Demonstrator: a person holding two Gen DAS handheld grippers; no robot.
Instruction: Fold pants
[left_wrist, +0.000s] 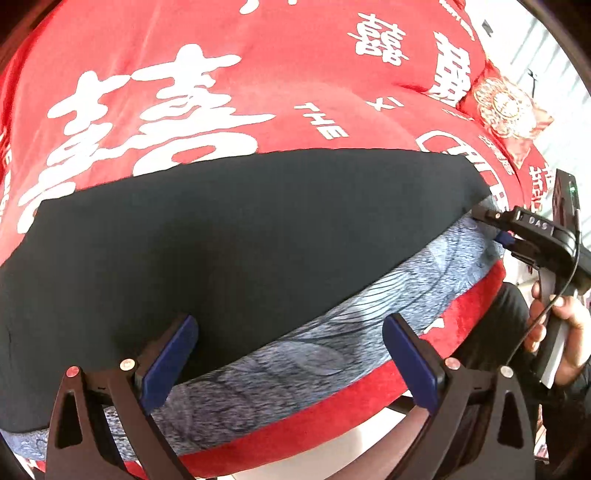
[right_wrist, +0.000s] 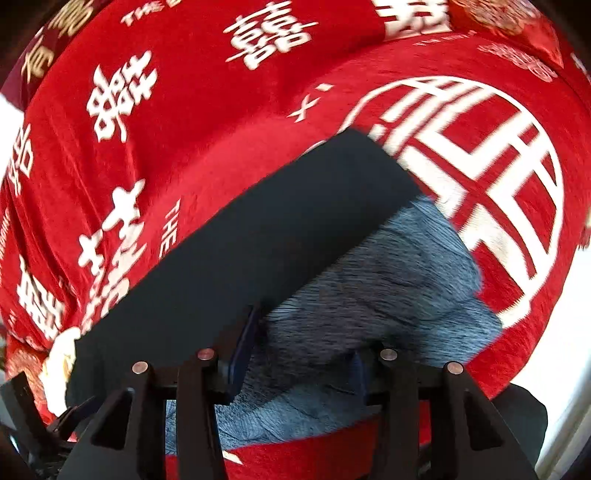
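The pants (left_wrist: 229, 236) lie flat across a red bedspread, black with a blue-grey patterned band (left_wrist: 314, 354) along the near edge. My left gripper (left_wrist: 290, 354) is open, its blue pads hovering over the black cloth and the band. My right gripper (left_wrist: 496, 227) shows at the pants' right end, its tips at the band's edge. In the right wrist view the pants (right_wrist: 258, 243) run diagonally with the patterned band (right_wrist: 388, 295) nearer. The right gripper (right_wrist: 301, 354) has its blue fingers apart, pressed into the band; whether it grips cloth is unclear.
The red bedspread (left_wrist: 258, 74) with white characters covers the whole surface. A red patterned cushion (left_wrist: 506, 107) lies at the far right. The bed's near edge (left_wrist: 332, 424) runs just below the pants. A hand (left_wrist: 565, 328) holds the right gripper's handle.
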